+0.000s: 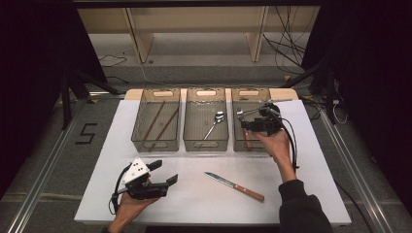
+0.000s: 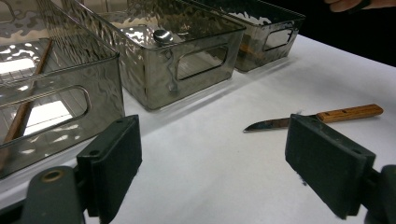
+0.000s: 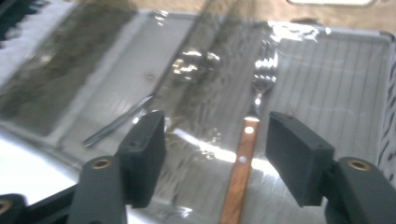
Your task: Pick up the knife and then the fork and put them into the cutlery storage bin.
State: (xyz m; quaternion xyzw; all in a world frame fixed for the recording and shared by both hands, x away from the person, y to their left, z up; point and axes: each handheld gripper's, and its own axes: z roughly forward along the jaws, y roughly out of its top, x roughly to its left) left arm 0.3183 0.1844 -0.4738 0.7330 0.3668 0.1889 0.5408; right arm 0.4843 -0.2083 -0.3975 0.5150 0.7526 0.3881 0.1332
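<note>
Knife (image 1: 234, 186) on table; bins: chopsticks (image 1: 159, 121), spoon (image 1: 215, 123), fork (image 3: 254, 112).

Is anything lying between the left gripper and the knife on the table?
No. Between the left gripper and the knife there is bare white table, as the high view and left gripper view show.

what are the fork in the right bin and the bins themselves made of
Fork: head looks like polished metal, since it glints bright; the handle looks like brown wood with pale rivets. Bins: seemingly smoky, see-through plastic with a rippled, glossy surface, as the contents show through the walls.
</note>
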